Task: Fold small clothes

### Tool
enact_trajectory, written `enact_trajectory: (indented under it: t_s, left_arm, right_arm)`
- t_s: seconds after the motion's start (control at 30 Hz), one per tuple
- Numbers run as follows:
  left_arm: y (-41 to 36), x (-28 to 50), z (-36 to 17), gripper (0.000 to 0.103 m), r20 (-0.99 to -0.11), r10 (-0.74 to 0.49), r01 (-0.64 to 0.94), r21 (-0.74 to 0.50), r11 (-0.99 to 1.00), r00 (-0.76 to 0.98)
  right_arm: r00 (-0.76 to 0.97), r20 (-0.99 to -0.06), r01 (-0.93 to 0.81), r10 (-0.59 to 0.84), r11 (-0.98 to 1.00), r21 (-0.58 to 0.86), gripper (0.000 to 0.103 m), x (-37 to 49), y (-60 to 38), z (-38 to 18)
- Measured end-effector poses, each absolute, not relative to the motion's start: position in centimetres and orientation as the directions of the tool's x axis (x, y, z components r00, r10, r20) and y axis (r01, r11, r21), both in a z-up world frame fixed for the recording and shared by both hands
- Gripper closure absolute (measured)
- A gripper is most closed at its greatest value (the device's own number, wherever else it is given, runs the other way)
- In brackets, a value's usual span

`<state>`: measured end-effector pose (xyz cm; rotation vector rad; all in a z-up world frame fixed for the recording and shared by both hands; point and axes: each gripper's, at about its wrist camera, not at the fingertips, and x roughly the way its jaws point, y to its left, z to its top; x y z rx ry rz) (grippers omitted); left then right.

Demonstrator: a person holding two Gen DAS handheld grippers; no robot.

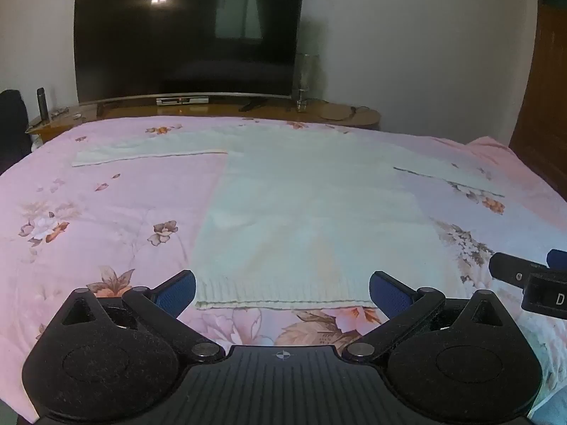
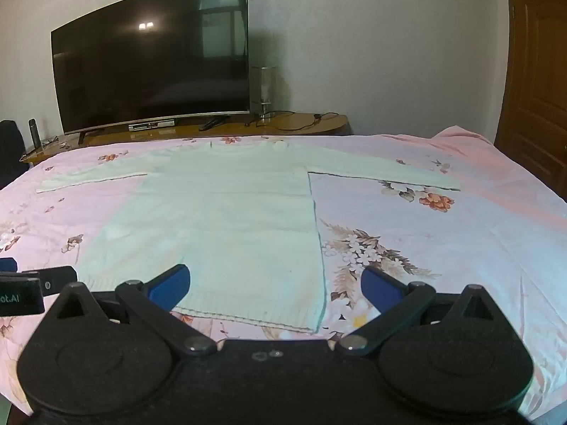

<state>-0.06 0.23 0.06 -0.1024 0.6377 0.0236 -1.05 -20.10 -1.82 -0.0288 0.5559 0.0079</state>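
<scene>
A white knitted sweater [image 1: 312,212] [image 2: 219,219] lies flat on the pink flowered bedspread [image 1: 106,205] [image 2: 460,241], hem toward me and both sleeves spread out sideways. My left gripper [image 1: 282,292] hovers open above the near hem, its blue pads wide apart with nothing between them. My right gripper [image 2: 274,285] is open too, over the hem's right corner. The right gripper's black finger [image 1: 514,272] shows at the right edge of the left wrist view, and the left gripper's finger [image 2: 53,276] at the left edge of the right wrist view.
A large dark television [image 1: 184,32] [image 2: 149,60] stands on a wooden cabinet [image 1: 340,115] [image 2: 301,124] beyond the bed's far edge, with a glass lamp [image 1: 304,78] [image 2: 264,88] beside it. A wooden door [image 2: 535,81] is at the right.
</scene>
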Motion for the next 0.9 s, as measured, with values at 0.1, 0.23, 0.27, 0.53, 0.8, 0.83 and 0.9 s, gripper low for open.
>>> enact_trajectory:
  t_s: [0.1, 0.23, 0.27, 0.53, 0.8, 0.83, 0.9]
  left_arm:
    - [-0.3, 0.0, -0.5, 0.000, -0.595, 0.010, -0.058, -0.061, 0.996, 0.804]
    - [0.1, 0.3, 0.0, 0.000, -0.607, 0.020, -0.079, -0.070, 0.994, 0.795]
    - [-0.2, 0.4, 0.2, 0.000, -0.605, 0.024, -0.079, -0.064, 0.995, 0.796]
    - [0.4, 0.1, 0.9, 0.000, -0.589, -0.011, -0.048, -0.084, 0.995, 0.808]
    - [0.3, 0.4, 1.0, 0.000, -0.590, 0.003, -0.055, -0.071, 0.996, 0.807]
    - [0.3, 0.4, 1.0, 0.000, -0.591, 0.003, -0.055, -0.070, 0.996, 0.807]
    - [0.3, 0.5, 1.0, 0.000, -0.591, 0.005, -0.056, -0.067, 0.996, 0.807]
  right_arm:
    - [0.850, -0.527, -0.016, 0.001, 1.000, -0.023, 0.000, -1.1, -20.0, -1.8]
    - [0.850, -0.526, -0.018, 0.002, 1.000, -0.024, 0.000, -1.1, -20.0, -1.7]
    - [0.850, -0.526, -0.018, 0.002, 1.000, -0.025, 0.000, -1.1, -20.0, -1.6]
    - [0.854, -0.521, -0.015, -0.002, 1.000, -0.028, 0.000, -1.1, -19.9, -1.5]
    - [0.853, -0.522, -0.022, 0.006, 0.999, -0.026, 0.000, -1.0, -19.9, -1.4]
    - [0.852, -0.523, -0.021, 0.005, 1.000, -0.023, 0.000, -0.6, -19.9, -1.6]
    - [0.852, -0.523, -0.022, 0.007, 1.000, -0.022, 0.000, -0.6, -20.0, -1.7]
